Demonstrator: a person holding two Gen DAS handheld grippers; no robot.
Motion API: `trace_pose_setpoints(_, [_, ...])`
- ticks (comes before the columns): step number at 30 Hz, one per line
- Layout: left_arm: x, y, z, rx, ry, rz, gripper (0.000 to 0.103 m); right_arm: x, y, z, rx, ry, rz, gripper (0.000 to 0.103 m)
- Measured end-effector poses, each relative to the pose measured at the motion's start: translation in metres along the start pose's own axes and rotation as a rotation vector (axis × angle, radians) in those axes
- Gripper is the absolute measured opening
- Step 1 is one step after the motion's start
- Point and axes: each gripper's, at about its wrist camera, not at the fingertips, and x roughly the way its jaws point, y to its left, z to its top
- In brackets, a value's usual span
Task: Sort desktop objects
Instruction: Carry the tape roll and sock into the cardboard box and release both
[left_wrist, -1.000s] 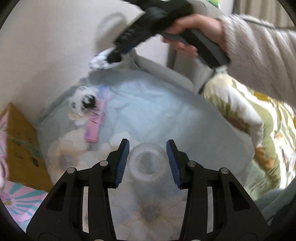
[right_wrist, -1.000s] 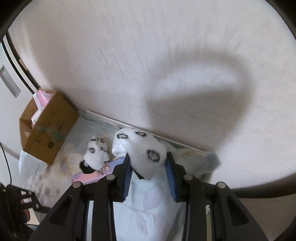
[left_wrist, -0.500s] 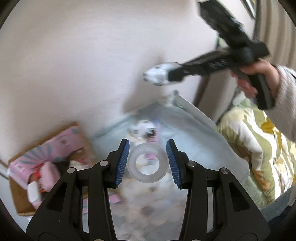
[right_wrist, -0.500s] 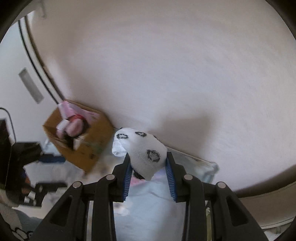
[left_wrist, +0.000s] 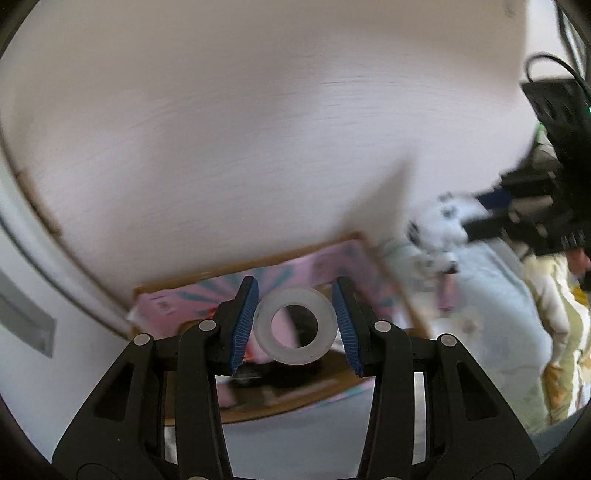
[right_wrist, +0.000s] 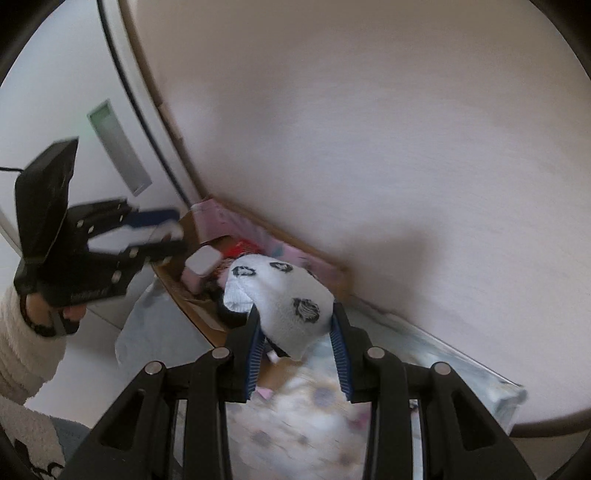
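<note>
Left gripper clamps tape ring, right gripper pinches sock; both over box, ready for dropping in

A: Entry, legible text: any?

B: None. The left tongs carry a pale printed line low on their black body, too blurred to read.

A: The cardboard box beside them?

B: No readable marking.
</note>
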Motion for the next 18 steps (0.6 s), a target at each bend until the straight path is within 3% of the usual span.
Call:
trace_pose_setpoints(7, [0.023,0.054,-0.017,-0.081,0.038,0.037,0.039,0.064,0.033,0.013,-0.001,0.067,0.039,0.032])
trace_pose_setpoints(18, [0.047,0.077,-0.028,-0.140,0.072,0.033,0.039,0.123,0.057,0.025,0.023,0.125,0.081,0.032])
